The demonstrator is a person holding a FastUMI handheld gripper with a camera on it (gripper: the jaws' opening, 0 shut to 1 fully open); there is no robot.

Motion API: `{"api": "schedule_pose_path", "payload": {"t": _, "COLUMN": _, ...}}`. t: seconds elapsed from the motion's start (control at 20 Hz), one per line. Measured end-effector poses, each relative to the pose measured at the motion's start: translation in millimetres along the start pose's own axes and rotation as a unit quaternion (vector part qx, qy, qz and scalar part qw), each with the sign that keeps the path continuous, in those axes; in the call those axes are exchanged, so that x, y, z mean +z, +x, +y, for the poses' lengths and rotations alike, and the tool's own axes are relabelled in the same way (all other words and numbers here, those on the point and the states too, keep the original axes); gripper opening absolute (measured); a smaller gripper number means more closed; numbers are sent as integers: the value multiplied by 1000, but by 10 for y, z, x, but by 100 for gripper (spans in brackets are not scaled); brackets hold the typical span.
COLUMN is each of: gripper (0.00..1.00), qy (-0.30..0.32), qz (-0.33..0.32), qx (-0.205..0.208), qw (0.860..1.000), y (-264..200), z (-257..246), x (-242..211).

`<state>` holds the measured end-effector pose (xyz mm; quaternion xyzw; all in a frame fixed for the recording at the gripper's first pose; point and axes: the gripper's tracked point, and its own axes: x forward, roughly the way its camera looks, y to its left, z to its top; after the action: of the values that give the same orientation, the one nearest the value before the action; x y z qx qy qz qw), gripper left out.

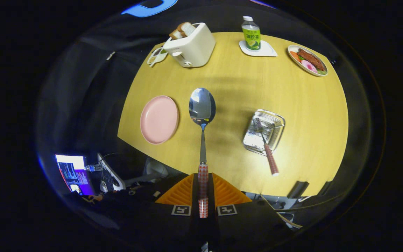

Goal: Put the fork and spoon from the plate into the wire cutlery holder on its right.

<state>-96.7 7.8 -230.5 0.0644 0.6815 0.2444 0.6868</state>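
Observation:
My gripper (203,194) is shut on the red-checked handle of a steel spoon (202,108), held high above the yellow table (229,80); the spoon's bowl points forward from the fingers. Down on the table, left of the spoon, lies a bare pink plate (159,119). To the right of the spoon stands the metal cutlery holder (263,131). A fork (266,148) with the same checked handle leans in it, handle sticking out toward me.
A white toaster (190,44) with bread slices stands at the table's far left. A green-labelled bottle (251,34) rests on a white coaster, and a plate of food (308,60) lies at the far right. A lit screen (72,173) sits below the table's left edge.

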Motion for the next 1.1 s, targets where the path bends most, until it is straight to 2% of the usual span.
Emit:
{"api": "schedule_pose_path", "payload": {"t": 0.1, "gripper": 12, "qy": 4, "qz": 36, "qx": -24, "qw": 999, "y": -88, "z": -274, "x": -77}}
{"api": "schedule_pose_path", "payload": {"t": 0.3, "gripper": 12, "qy": 1, "qz": 122, "qx": -28, "qw": 992, "y": -136, "z": -521, "x": -194}}
{"api": "schedule_pose_path", "payload": {"t": 0.5, "gripper": 12, "qy": -8, "qz": 225, "qx": -63, "qw": 972, "y": -85, "z": -833, "x": -194}}
{"api": "schedule_pose_path", "payload": {"t": 0.9, "gripper": 12, "qy": 3, "qz": 325, "qx": -98, "qw": 941, "y": 207, "z": -1044, "x": -35}}
{"api": "schedule_pose_path", "payload": {"t": 1.1, "gripper": 12, "qy": 8, "qz": 345, "qx": -98, "qw": 933, "y": 375, "z": -1042, "x": 111}}
